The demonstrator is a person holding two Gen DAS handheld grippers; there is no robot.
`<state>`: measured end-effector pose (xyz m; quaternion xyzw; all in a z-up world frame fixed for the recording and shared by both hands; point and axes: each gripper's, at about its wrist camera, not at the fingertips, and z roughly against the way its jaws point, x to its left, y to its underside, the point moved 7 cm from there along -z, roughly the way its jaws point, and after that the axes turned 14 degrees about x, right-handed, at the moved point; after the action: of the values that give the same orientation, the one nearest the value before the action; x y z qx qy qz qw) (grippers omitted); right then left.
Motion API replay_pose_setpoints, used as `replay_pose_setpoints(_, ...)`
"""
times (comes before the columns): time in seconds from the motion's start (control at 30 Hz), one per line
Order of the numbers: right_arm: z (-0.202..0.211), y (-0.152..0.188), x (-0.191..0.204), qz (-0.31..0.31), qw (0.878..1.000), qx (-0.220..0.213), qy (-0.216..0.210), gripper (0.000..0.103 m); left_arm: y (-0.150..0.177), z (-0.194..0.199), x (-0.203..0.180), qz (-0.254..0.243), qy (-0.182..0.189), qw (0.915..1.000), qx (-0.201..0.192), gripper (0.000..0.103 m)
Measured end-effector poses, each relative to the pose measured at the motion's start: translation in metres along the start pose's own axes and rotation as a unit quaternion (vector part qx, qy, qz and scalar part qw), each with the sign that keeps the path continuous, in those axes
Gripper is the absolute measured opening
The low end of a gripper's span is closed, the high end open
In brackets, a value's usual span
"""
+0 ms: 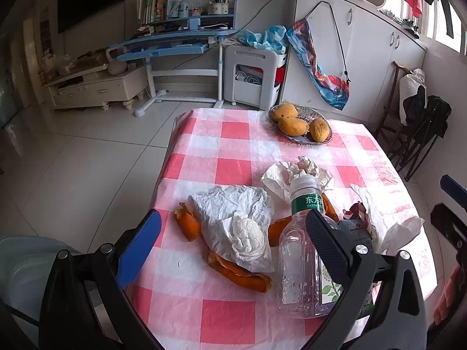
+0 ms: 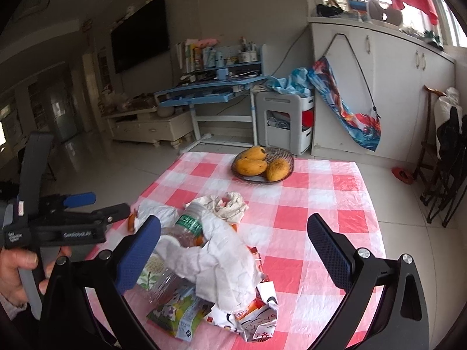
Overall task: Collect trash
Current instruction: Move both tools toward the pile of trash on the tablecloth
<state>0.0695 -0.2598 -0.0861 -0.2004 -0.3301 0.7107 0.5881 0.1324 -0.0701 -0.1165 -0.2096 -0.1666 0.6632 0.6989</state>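
Observation:
Trash lies in a heap on the pink-checked tablecloth (image 1: 233, 145). In the left wrist view a crumpled white tissue (image 1: 239, 221) covers curled orange peels (image 1: 239, 274), and a clear plastic bottle (image 1: 300, 248) with a green label lies beside them. My left gripper (image 1: 233, 248) hangs open above the tissue, its right pad next to the bottle. In the right wrist view my right gripper (image 2: 233, 253) is open over a crumpled tissue (image 2: 221, 256), the bottle (image 2: 186, 227) and torn snack wrappers (image 2: 256, 318). Neither gripper holds anything.
A metal dish of mangoes (image 1: 300, 125) stands at the table's far side. A pale bin (image 1: 20, 262) sits low beside the table's left edge. A hand (image 2: 17, 265) holds the left gripper (image 2: 113, 202). Folded chairs (image 2: 443, 175) stand to the right on the tiled floor.

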Motion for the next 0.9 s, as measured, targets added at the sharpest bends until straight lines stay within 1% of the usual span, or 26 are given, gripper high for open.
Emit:
replay_pose_setpoints(0.53, 0.002, 0.017, 0.014, 0.056, 0.998, 0.038, 0.003, 0.096, 0.002, 0.007, -0.005, -0.004, 0.003, 1.0, 0.0, 0.096)
replay_pose_setpoints(0.9, -0.007, 0.024, 0.017, 0.064, 0.996, 0.059, -0.004, 0.096, 0.004, 0.009, -0.011, -0.012, 0.0, 0.9999, 0.001, 0.096)
